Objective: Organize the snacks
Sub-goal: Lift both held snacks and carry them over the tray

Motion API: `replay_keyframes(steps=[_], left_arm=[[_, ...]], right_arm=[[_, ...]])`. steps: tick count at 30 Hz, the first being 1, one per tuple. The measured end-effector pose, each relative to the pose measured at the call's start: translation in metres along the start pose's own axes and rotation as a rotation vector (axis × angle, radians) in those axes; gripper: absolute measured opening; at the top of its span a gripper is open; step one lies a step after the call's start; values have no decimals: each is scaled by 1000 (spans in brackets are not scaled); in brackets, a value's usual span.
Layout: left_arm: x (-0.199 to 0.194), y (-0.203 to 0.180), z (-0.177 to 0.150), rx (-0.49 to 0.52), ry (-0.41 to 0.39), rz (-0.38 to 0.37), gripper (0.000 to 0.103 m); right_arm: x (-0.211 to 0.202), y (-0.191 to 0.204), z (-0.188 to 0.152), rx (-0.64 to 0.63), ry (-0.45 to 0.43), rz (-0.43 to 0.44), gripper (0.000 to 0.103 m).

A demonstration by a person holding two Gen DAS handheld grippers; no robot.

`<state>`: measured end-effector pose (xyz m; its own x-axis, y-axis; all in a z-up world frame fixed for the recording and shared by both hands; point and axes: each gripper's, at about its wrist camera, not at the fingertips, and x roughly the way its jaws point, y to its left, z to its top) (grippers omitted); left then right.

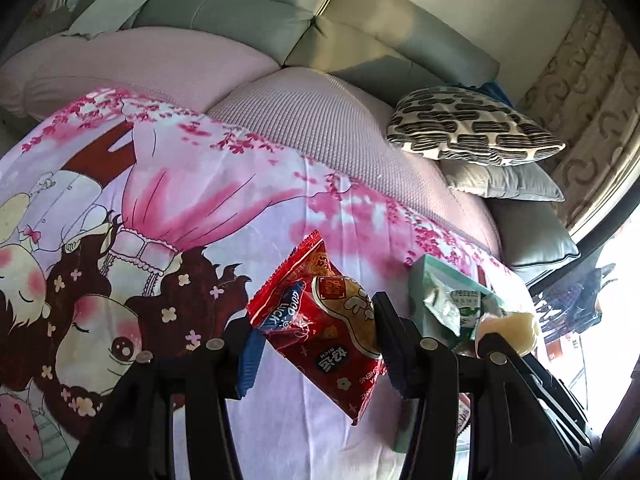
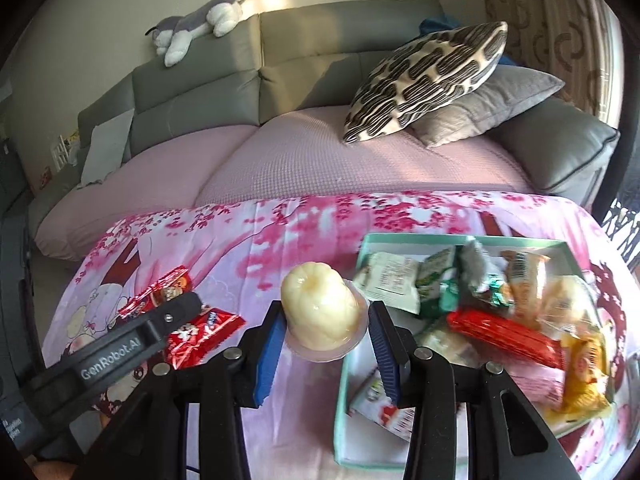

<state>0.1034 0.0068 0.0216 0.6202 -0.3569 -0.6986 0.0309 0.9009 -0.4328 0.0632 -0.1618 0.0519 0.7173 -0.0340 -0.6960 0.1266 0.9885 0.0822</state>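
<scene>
Left hand-held gripper (image 1: 316,344) clamped on red packet (image 1: 320,328), held above cartoon-print cloth (image 1: 160,208). Right hand-held gripper (image 2: 324,340) clamped on jelly cup (image 2: 320,312), held just left of green box (image 2: 344,400). Box on cloth, holds mixed snack packets. Beyond: pink-covered sofa (image 2: 280,152), patterned cushion (image 2: 428,80), plush toy (image 2: 200,24) on sofa back.

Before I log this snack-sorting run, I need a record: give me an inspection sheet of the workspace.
Surface: cartoon cherry-blossom cloth over the table.
Job's things: red snack packet; jelly cup; green box full of wrapped snacks.
Clutter: nothing seen.
Grippers: left gripper shut on the red snack packet; right gripper shut on the jelly cup.
Cables: nothing seen.
Surroundings: grey sofa, patterned cushion, plush toy, curtain.
</scene>
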Motion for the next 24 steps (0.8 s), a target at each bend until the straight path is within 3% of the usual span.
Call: replay_keyframes(steps=[5,24], left_arm=[[-6,-20,-5,55,-12,-17,53],[19,-77,-28,185,58,-54,53]], right_arm=[[-11,-20,-6,30,-7,-10,45],[-16,-112,-17,226,-38,-89,45]])
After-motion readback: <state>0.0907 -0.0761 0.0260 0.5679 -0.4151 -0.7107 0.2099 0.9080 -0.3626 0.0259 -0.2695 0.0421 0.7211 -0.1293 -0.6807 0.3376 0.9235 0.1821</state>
